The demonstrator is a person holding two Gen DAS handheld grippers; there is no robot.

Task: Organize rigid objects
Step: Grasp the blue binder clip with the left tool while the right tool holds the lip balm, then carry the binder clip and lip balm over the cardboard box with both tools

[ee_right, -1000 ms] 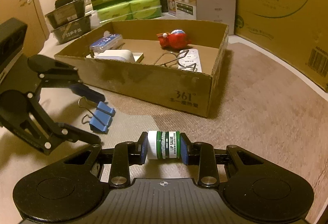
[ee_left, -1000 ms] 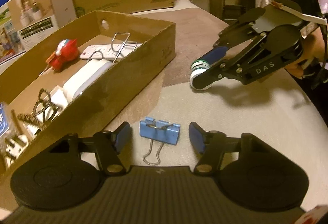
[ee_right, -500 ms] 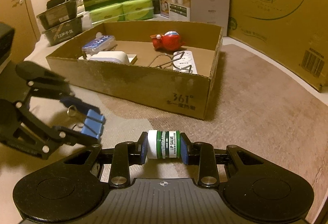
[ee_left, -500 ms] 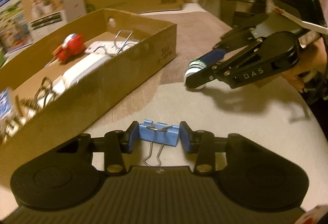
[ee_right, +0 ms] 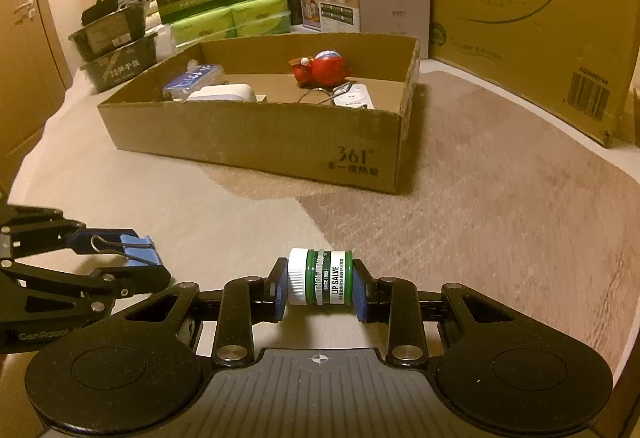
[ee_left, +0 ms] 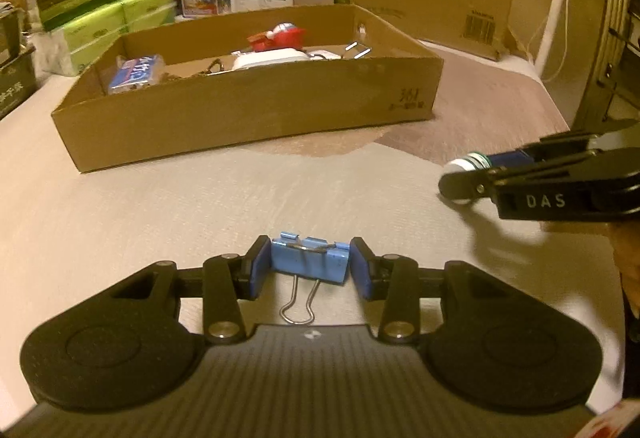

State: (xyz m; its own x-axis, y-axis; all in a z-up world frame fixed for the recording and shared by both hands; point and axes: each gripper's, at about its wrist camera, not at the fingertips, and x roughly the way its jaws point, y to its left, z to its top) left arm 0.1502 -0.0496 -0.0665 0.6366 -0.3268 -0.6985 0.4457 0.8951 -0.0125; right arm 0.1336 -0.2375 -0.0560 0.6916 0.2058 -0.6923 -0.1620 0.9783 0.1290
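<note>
— Since a second ago the left gripper [ee_left: 311, 269] has closed from wide open onto the clip [ee_left: 307, 262], lifted it off the mat [ee_left: 160, 205] and swung round to face the box [ee_left: 248, 109].

— And the right gripper [ee_right: 320, 282]?

— Clamped on the salve jar [ee_right: 320, 282] as before, held low over the mat, short of the box.

— How would you finish well?

— Carry each over the near wall before letting go. The clip is pinched only at its ends, so I'd keep it level. Likely best to drop it in the bare patch, clear of the red toy [ee_right: 322, 69] and white charger [ee_right: 222, 93].
</note>
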